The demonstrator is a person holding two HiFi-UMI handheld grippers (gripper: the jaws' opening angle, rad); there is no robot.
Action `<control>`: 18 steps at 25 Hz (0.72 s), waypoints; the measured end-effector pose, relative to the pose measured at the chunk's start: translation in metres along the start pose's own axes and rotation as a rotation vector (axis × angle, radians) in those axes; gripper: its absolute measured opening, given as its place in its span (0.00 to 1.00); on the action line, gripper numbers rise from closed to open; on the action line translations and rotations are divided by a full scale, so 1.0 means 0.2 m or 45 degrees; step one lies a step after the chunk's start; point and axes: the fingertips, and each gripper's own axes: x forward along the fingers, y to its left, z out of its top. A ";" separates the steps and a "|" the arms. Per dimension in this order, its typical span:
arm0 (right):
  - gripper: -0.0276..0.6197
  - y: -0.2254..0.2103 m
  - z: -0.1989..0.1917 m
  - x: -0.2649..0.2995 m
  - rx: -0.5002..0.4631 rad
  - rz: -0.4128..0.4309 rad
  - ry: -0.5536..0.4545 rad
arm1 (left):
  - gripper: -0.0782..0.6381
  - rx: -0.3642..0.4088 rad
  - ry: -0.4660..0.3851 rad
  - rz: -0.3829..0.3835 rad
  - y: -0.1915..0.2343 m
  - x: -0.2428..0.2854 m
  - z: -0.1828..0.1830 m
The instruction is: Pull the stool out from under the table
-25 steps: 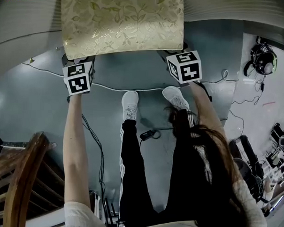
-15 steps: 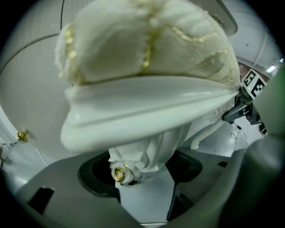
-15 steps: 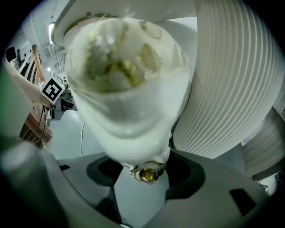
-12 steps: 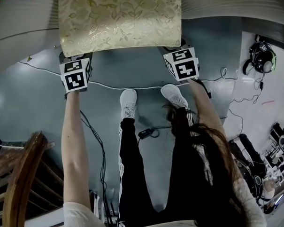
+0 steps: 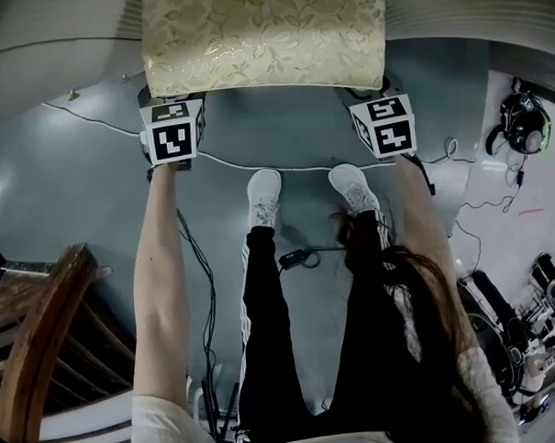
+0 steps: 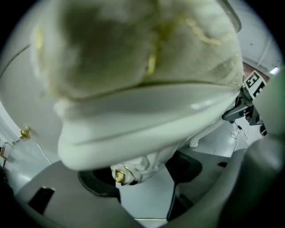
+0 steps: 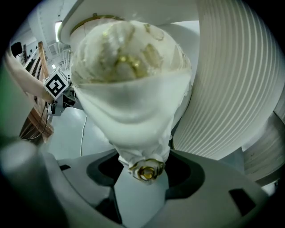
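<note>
Two grippers, 1 stool: I'm clamping the L gripper (image 6: 147, 187) on the stool's (image 5: 262, 38) near-left leg (image 6: 144, 161) and the R gripper (image 7: 142, 183) on its near-right leg (image 7: 142, 142), 1 carved white leg btw each pair of jaws, right at the top under the seat corner, pads bearing on it from both sides. The R jaws have just been closing a little and are sitting wide around that leg. One gold stud (image 6: 119, 176) is showing on the L-hand leg and 1 more gold stud (image 7: 146, 171) on the R-hand one, 2 in all. The stool, padded in a gold leaf pattern, is standing on the grey floor (image 5: 75, 206) straight ahead of me, just beside a ribbed white column (image 7: 236, 80). Two marker cubes, L cube (image 5: 173, 131) and R cube (image 5: 383, 125), are sitting at the stool's near corners, 1 per gripper. My 2 white shoes, L shoe (image 5: 263, 196) and R shoe (image 5: 355, 187), are pointing at the stool, near it but apart. One white cable (image 5: 257, 168) is lying across the floor btw shoes and stool. One wooden chair (image 5: 35, 355) is standing at my left, and 1 black headset (image 5: 523, 127) is lying well off to my right.
</note>
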 end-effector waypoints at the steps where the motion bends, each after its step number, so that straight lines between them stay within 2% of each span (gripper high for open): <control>1: 0.50 -0.01 -0.01 0.00 -0.011 0.006 0.008 | 0.58 -0.010 -0.006 0.006 -0.02 0.00 -0.01; 6: 0.50 -0.01 -0.02 -0.04 -0.046 0.020 0.016 | 0.58 -0.025 -0.004 0.029 -0.05 -0.06 -0.02; 9: 0.50 -0.09 -0.11 -0.12 -0.116 -0.013 0.054 | 0.58 -0.096 -0.056 0.035 -0.23 -0.14 -0.12; 12: 0.50 -0.10 -0.19 -0.13 -0.180 0.021 0.141 | 0.58 -0.155 -0.113 0.044 -0.34 -0.20 -0.25; 14: 0.50 -0.08 -0.19 -0.11 -0.176 0.042 0.155 | 0.58 -0.160 -0.100 0.043 -0.33 -0.20 -0.27; 18: 0.50 -0.11 -0.18 -0.11 -0.145 0.015 0.145 | 0.58 -0.152 -0.074 0.017 -0.35 -0.18 -0.25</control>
